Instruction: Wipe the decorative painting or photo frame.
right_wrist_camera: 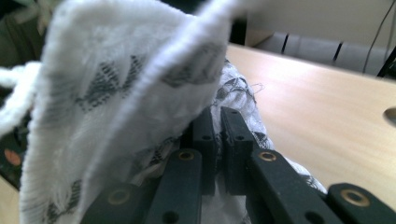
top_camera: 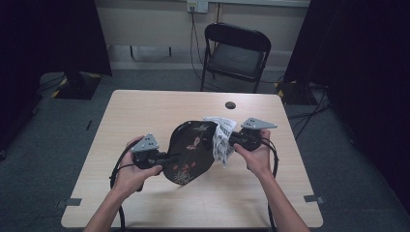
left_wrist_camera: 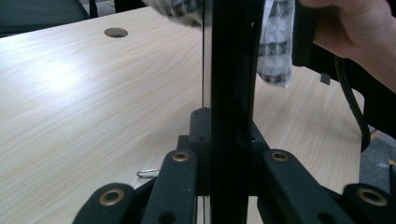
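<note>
High view: left gripper (top_camera: 164, 158) clamps the rim of a black floral lacquer tray (top_camera: 192, 151), tilted above the wooden table (top_camera: 145, 111). Right gripper (top_camera: 231, 140) pinches a white patterned cloth (top_camera: 221, 140) against the tray's far edge. Wiping looks underway; most of the face appears still uncovered.

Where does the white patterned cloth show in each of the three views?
High view: the white patterned cloth hangs at centre right, between the black floral tray and the right gripper.
Left gripper view: at the top edge, right of the tray's edge-on rim.
Right gripper view: draped across the left and centre, over the fingers.
Shared landmark: the round hole in the tabletop.
</note>
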